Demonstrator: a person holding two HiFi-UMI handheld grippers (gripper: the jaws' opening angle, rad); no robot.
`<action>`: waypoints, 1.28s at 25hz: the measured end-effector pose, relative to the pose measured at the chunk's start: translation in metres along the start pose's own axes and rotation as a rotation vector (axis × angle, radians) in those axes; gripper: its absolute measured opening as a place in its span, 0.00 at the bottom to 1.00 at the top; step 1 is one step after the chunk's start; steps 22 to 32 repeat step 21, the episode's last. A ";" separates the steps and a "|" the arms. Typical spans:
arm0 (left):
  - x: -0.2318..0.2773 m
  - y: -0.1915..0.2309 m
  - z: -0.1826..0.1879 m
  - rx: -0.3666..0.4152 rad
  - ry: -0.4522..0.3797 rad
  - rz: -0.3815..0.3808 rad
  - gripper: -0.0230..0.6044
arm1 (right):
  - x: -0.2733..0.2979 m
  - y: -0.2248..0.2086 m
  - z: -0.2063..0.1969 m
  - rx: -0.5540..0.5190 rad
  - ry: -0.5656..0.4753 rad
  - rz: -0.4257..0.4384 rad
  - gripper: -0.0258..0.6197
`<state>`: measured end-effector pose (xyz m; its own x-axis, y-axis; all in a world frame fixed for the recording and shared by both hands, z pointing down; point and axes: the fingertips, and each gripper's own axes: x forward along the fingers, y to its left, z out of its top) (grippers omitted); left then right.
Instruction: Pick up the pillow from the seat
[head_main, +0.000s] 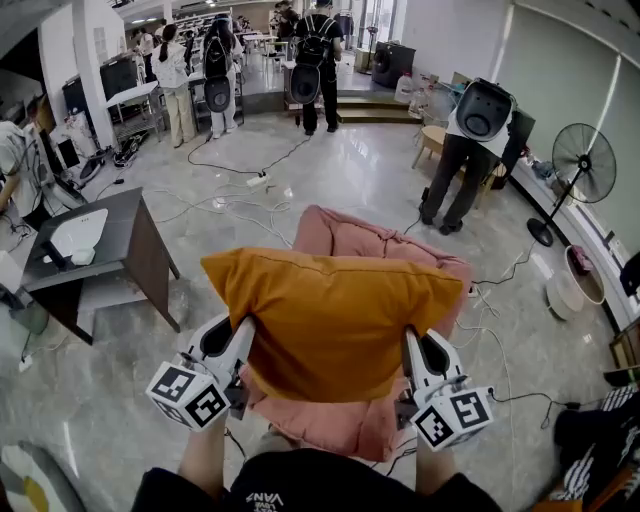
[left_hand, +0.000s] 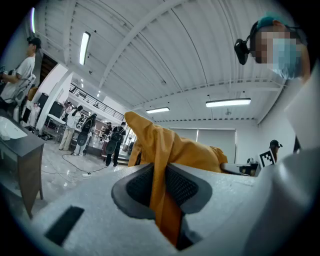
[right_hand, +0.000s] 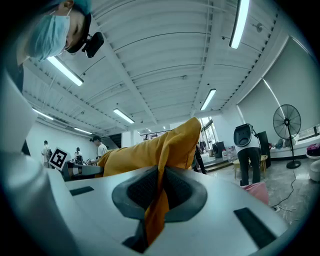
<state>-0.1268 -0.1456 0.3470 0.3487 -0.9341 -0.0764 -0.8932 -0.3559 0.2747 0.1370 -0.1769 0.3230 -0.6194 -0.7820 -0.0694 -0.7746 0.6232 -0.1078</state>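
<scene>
An orange pillow (head_main: 330, 315) hangs lifted in front of me, above a pink padded seat (head_main: 345, 240). My left gripper (head_main: 243, 345) is shut on the pillow's lower left edge, and my right gripper (head_main: 408, 350) is shut on its lower right edge. In the left gripper view the orange fabric (left_hand: 165, 190) is pinched between the dark pads (left_hand: 137, 187). The right gripper view shows the same: a fold of the pillow (right_hand: 157, 200) is squeezed between the pads (right_hand: 180, 192), and the rest of it rises above the jaws. The pillow hides most of the seat.
A dark grey desk (head_main: 115, 250) stands at my left with a white device on it. Cables (head_main: 230, 205) run over the glossy floor. A person (head_main: 470, 150) with a helmet-like pack stands ahead right, near a standing fan (head_main: 580, 170). More people are at the far back.
</scene>
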 end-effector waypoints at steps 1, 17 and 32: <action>-0.001 0.001 -0.001 -0.001 0.001 0.003 0.15 | 0.000 0.001 -0.002 0.001 0.004 0.002 0.09; -0.010 0.008 -0.010 -0.020 0.017 0.039 0.15 | 0.006 0.003 -0.016 0.007 0.045 0.019 0.09; -0.008 0.010 -0.010 -0.018 0.020 0.035 0.15 | 0.008 0.003 -0.018 0.009 0.052 0.015 0.09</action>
